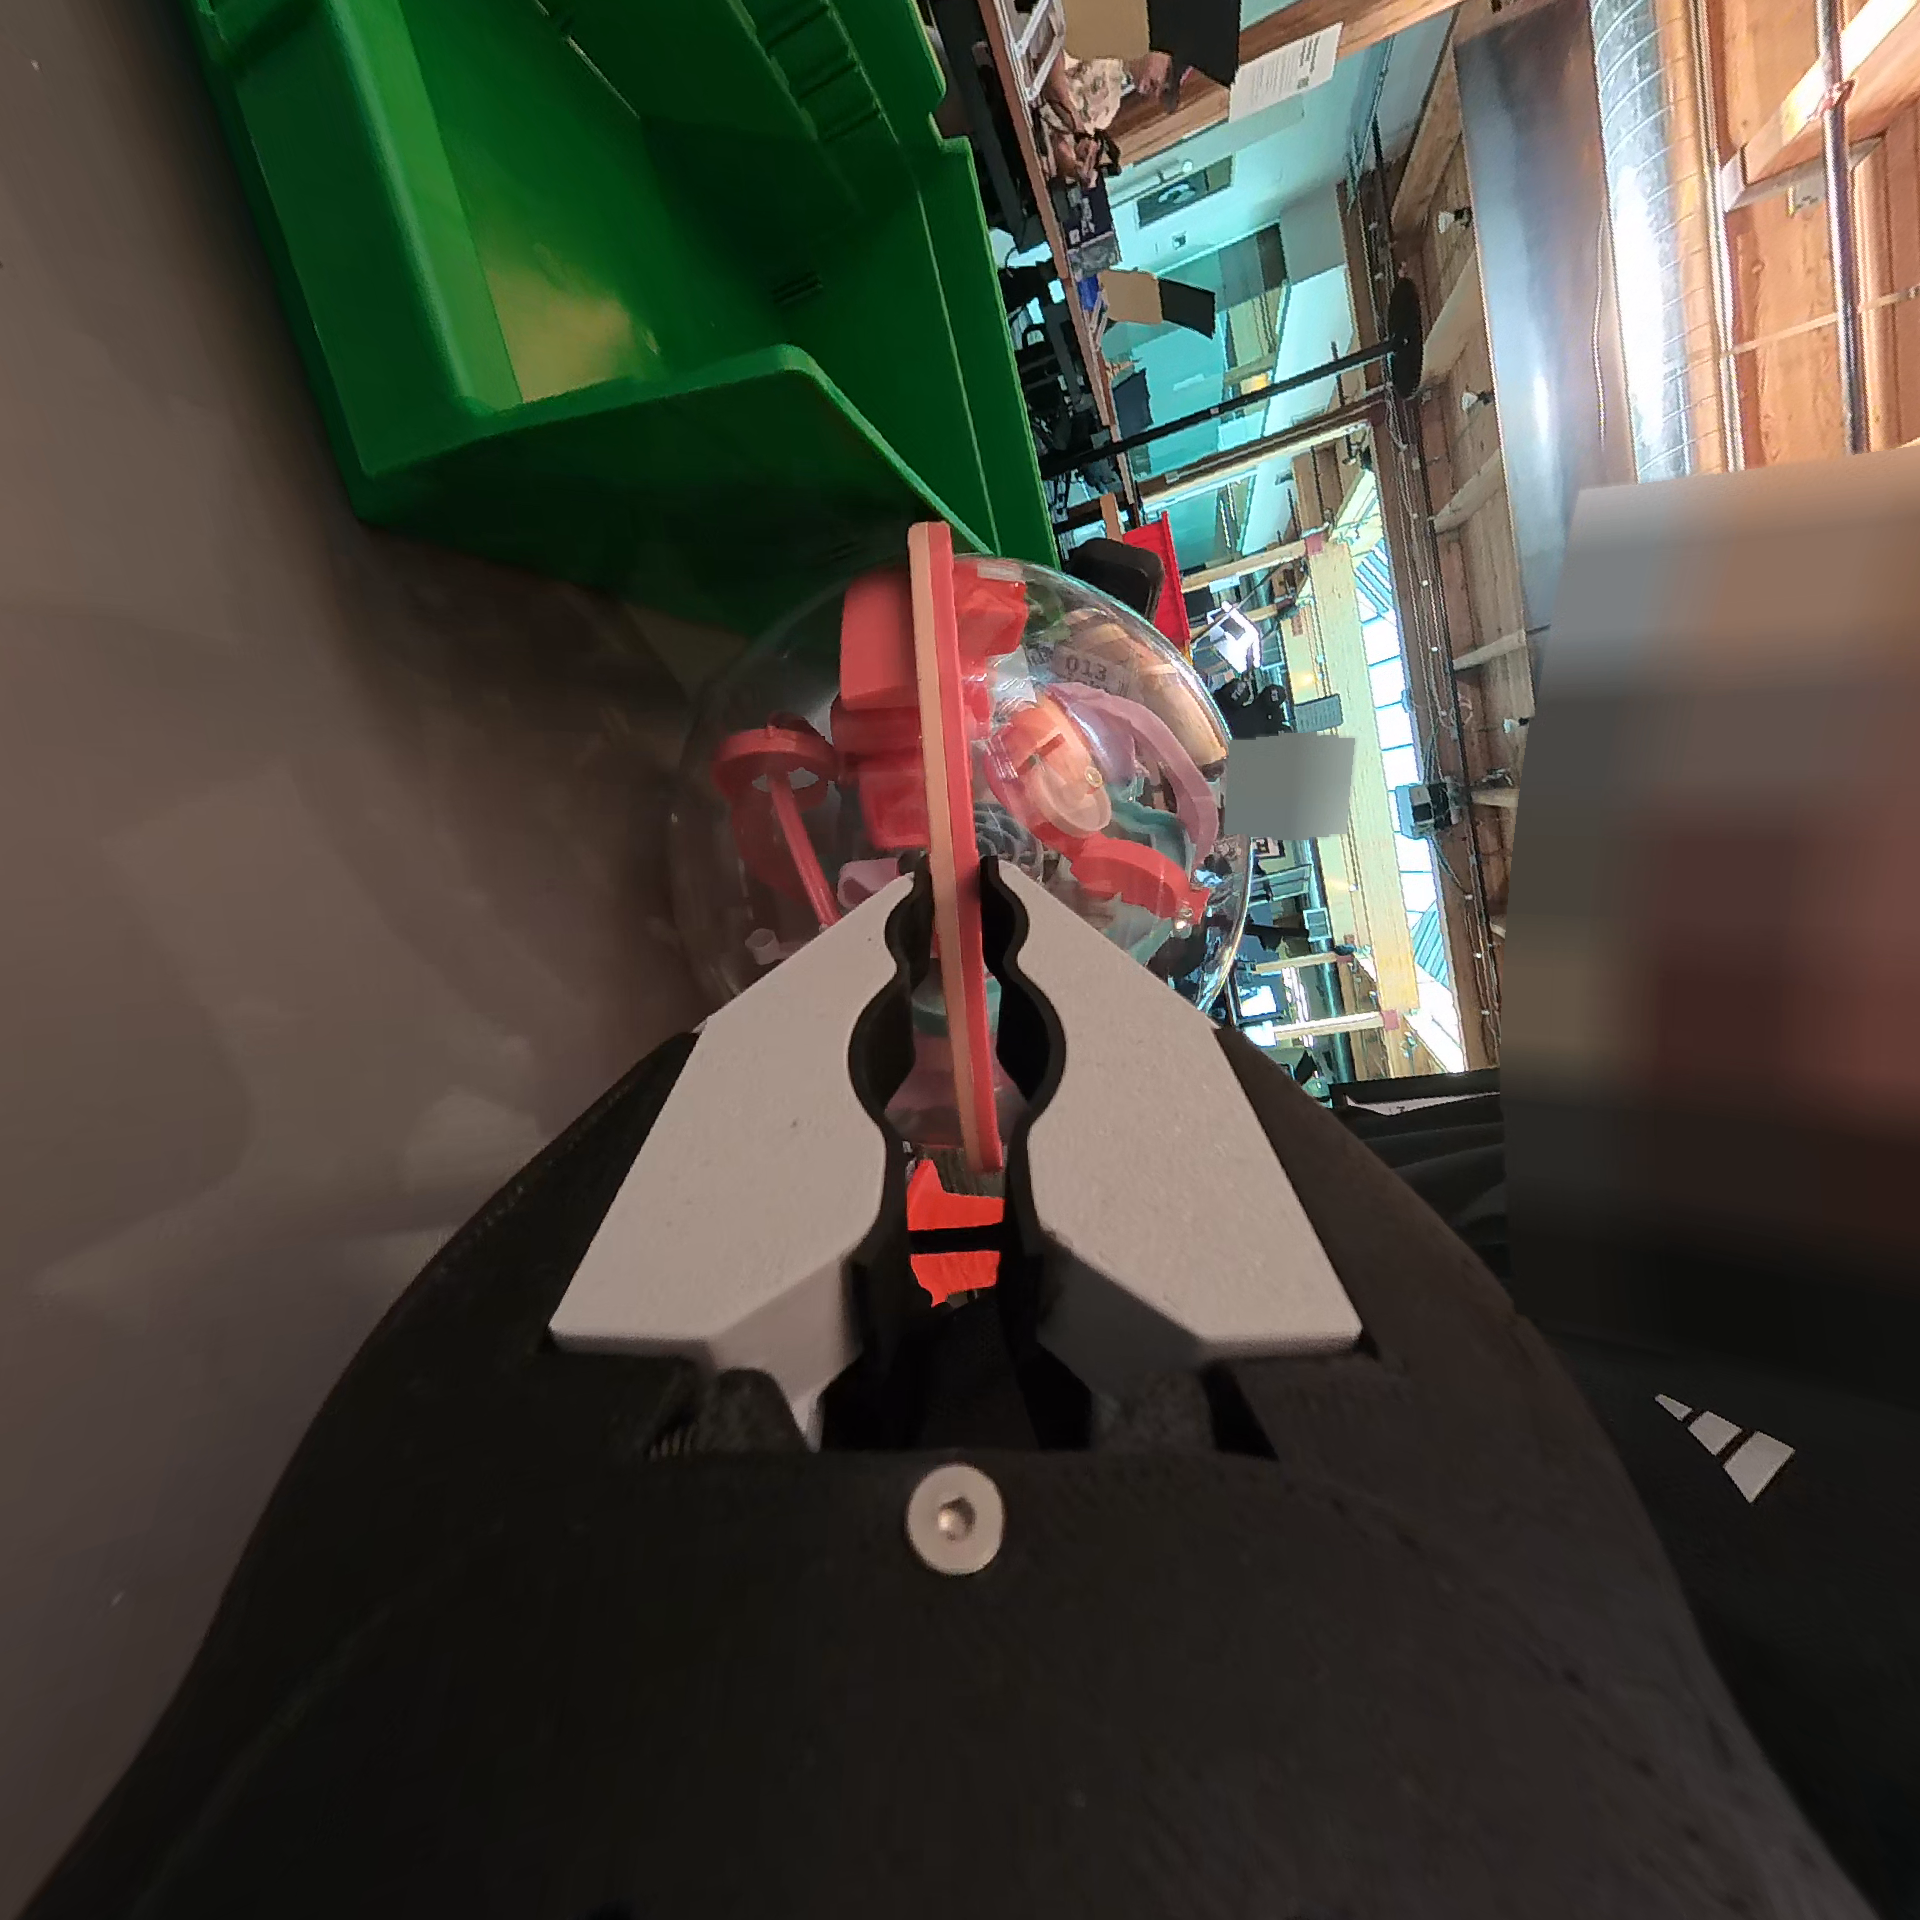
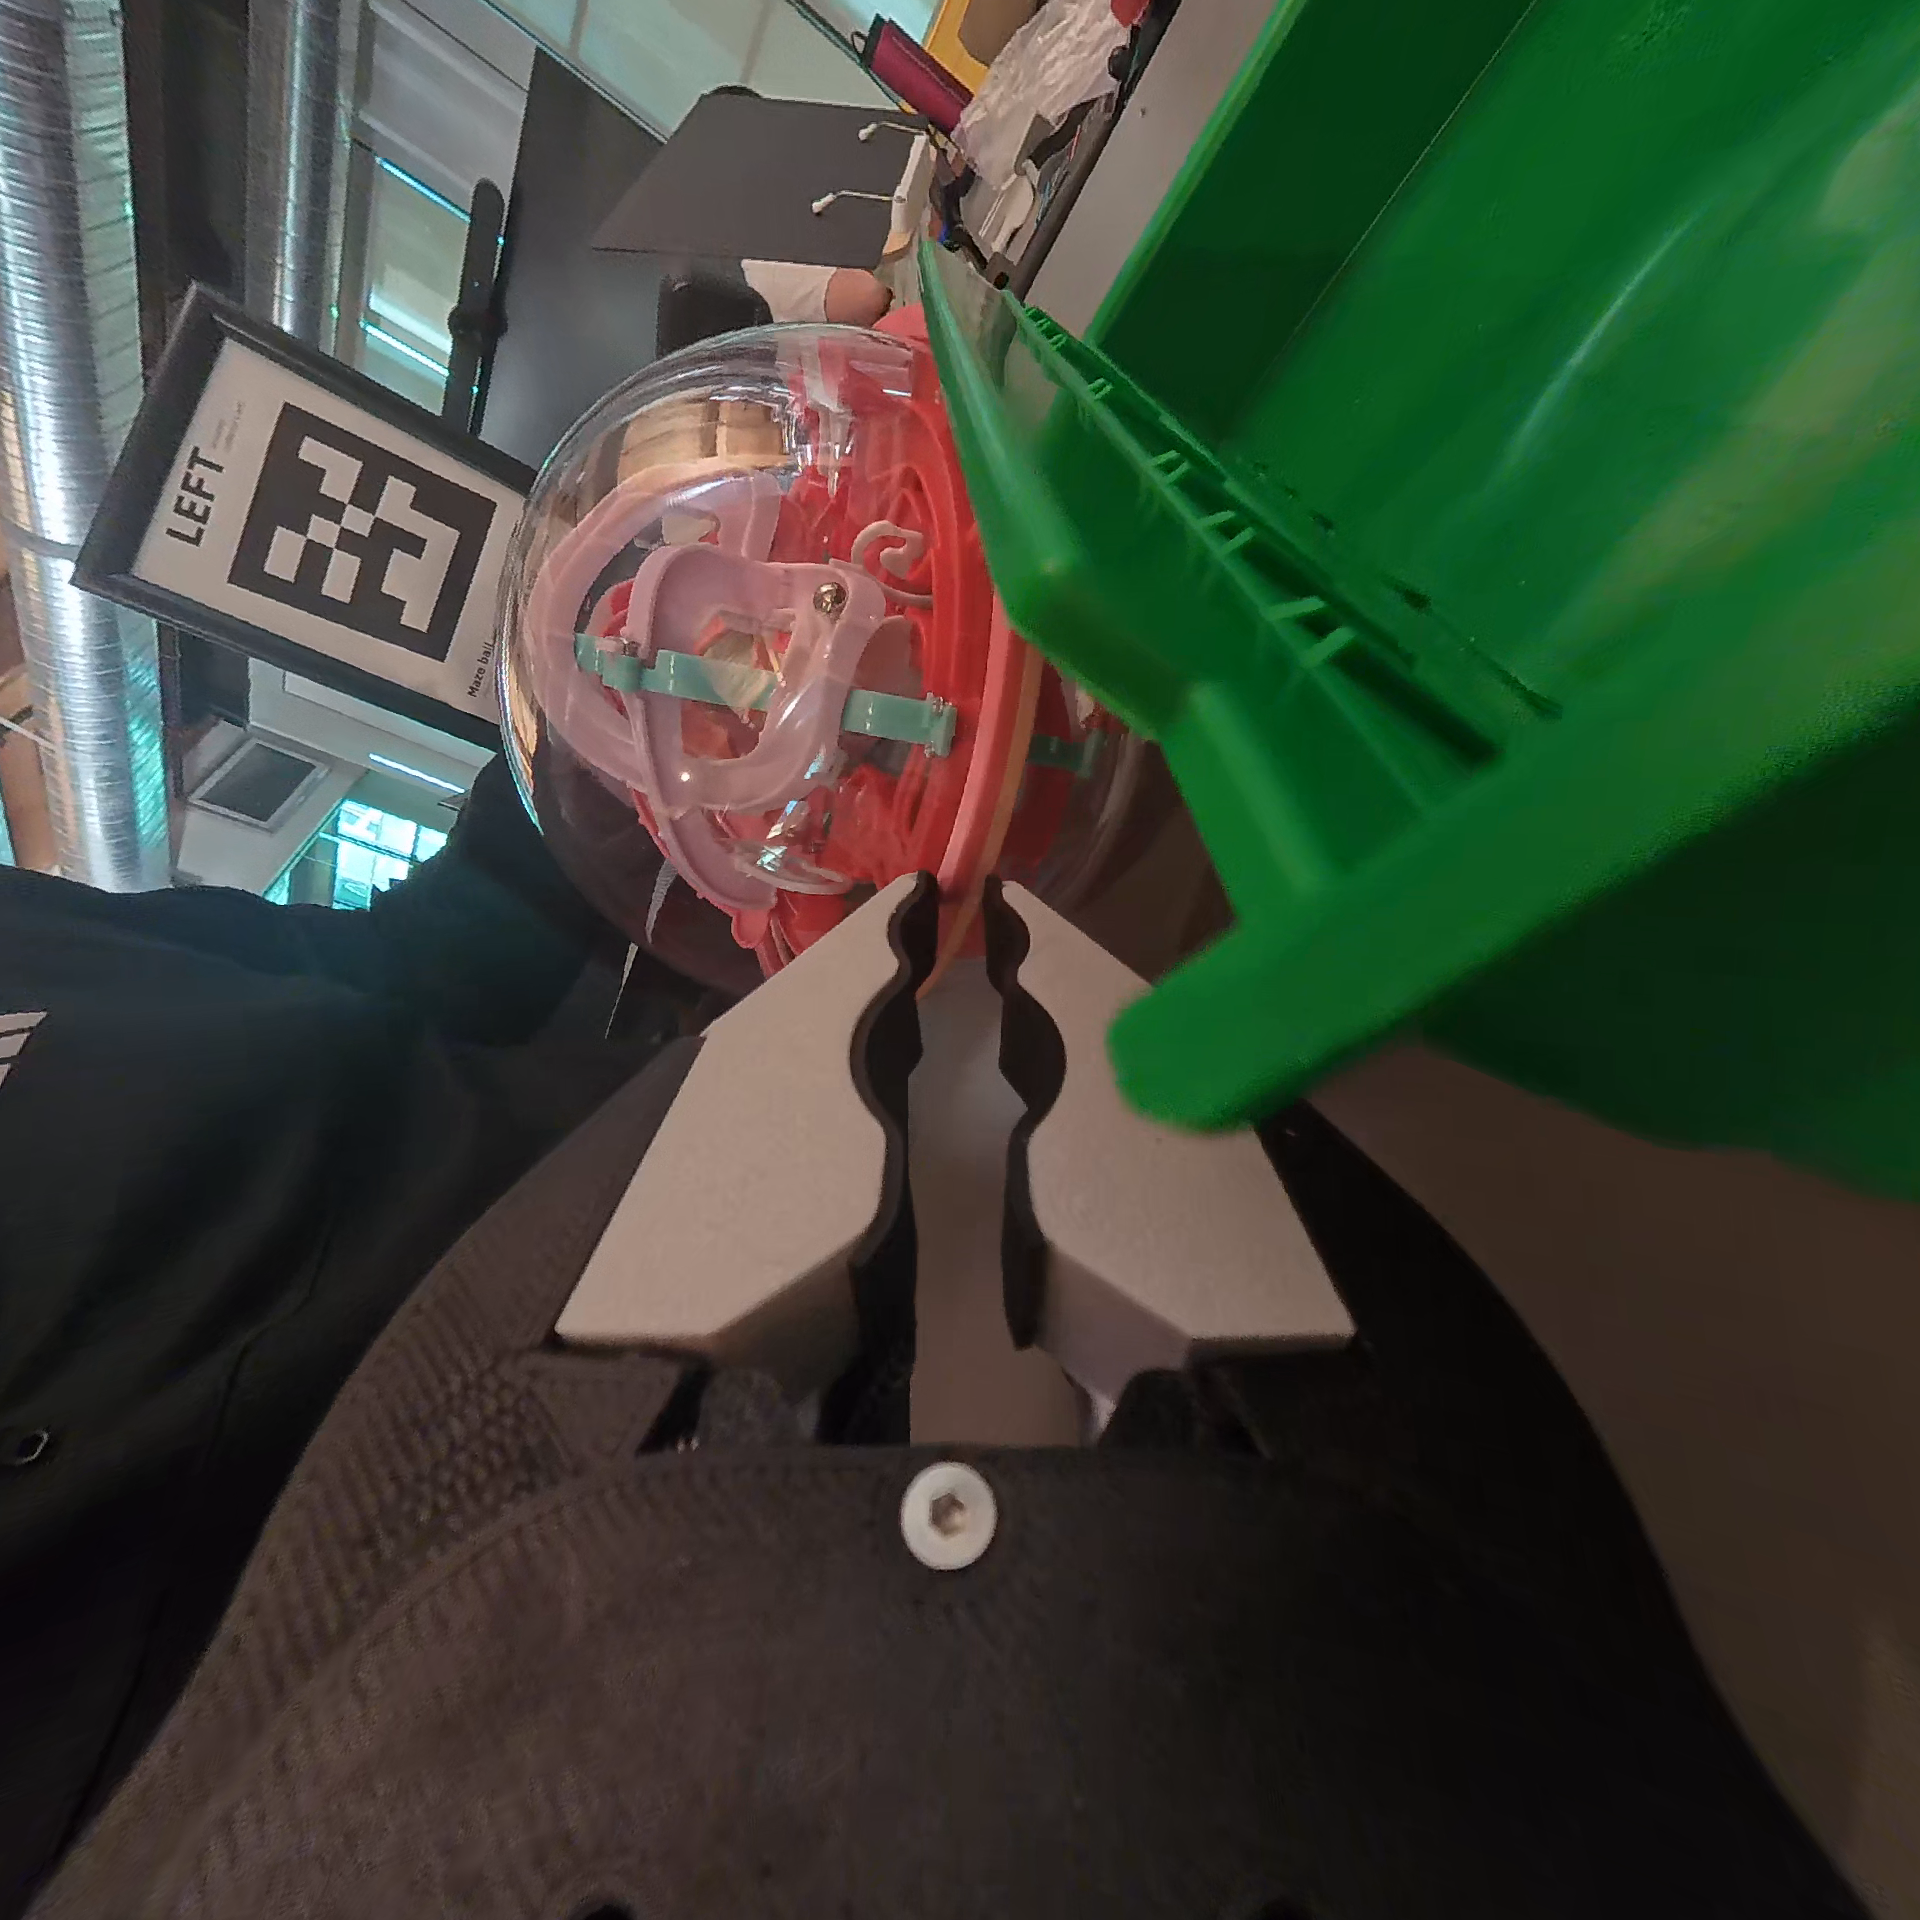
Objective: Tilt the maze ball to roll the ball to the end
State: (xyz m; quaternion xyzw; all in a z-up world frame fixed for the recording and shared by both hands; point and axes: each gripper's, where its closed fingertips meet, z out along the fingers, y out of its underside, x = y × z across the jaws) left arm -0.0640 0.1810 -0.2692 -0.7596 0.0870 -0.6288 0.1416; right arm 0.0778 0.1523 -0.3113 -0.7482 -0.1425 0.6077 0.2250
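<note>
Where the matte black housing of each handheld tool narrows, two pale grey wedge fingers with wavy black rubber pads reach forward. The left gripper stands at a narrow gap with both pads pressed on the flat coral rim that rings the maze ball. The right gripper is just as narrow, its pads pinching the same rim at another spot. One ball is in view: a glossy clear plastic sphere, held between the two tools, packed with coral, lilac and teal curved tracks. A small metal ball sits on a lilac track. Just beyond it stands one green bin of smooth moulded plastic with ribbed edges on a grey table. A tilted, black-framed marker card shows farther off.
</note>
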